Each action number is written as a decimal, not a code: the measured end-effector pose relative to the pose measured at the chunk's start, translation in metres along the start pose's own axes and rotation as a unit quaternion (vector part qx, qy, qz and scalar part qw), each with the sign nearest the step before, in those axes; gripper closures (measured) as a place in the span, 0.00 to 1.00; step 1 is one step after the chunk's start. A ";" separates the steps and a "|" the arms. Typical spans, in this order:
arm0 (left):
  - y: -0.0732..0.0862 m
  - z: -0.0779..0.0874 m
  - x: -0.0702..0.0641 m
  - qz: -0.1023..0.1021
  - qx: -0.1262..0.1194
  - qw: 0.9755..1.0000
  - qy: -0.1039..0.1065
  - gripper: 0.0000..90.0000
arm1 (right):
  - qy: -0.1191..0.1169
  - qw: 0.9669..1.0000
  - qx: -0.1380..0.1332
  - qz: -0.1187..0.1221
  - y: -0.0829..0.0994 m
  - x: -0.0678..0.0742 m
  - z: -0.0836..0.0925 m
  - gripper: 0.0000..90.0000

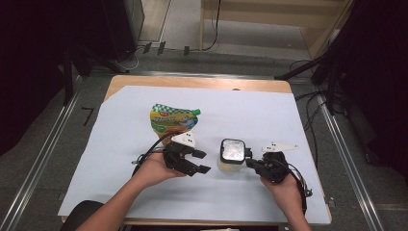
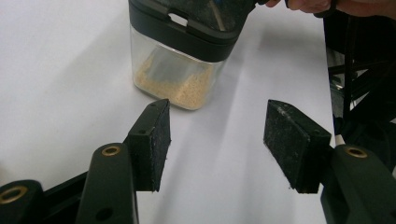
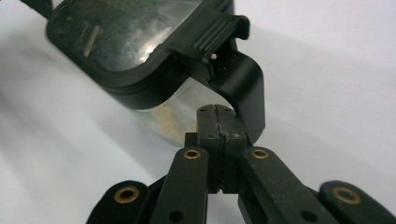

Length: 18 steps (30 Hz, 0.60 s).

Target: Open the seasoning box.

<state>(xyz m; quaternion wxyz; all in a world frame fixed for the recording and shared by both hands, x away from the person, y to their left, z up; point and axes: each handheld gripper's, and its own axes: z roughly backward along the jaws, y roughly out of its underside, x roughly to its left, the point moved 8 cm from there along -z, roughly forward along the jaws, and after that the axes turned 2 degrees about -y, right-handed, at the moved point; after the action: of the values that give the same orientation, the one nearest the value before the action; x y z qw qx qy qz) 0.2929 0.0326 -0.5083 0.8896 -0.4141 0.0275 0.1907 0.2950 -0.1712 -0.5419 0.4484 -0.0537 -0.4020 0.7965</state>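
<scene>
White paper point(image 1: 120, 159) covered the wooden table point(image 1: 202, 82), and grey floor with dark stands and cables lay beyond its far edge. On the paper, a little right of centre and towards the near side, stood a clear container point(image 1: 232, 155) with a black lid point(image 3: 126, 42), its bottom holding a layer of pale tan grains point(image 2: 175, 86). The right gripper point(image 1: 252, 162) sat just to the container's right, held in the person's right hand point(image 1: 284, 185), its jaws clenched pad against pad with nothing between them. In the right gripper view the closed tips lay right at the lid's black latch tab point(image 3: 243, 88), which hung down beside the container's wall; whether the tips touched the tab or the wall could not be told. The left gripper point(image 1: 202, 162) lay to the container's left, near it but apart, in the person's left hand point(image 1: 154, 169). Its jaws stood released and spread, pointing towards the container; in the left gripper view the container stood just beyond the pads point(image 2: 156, 140), and bare paper lay between them. A green and orange pouch point(image 1: 172, 120) lay flat on the paper beyond the left gripper, well apart from the container.
</scene>
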 end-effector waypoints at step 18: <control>-0.035 -0.017 0.003 0.020 -0.001 1.000 -0.012 0.32 | 0.014 1.000 0.003 -0.008 -0.019 -0.021 0.014 1.00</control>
<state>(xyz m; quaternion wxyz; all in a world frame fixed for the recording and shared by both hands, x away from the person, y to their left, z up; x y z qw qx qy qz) 0.3107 0.0001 -0.4948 0.8857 -0.4117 0.0246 0.2131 0.3134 -0.1906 -0.5251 0.4602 -0.0600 -0.3940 0.7933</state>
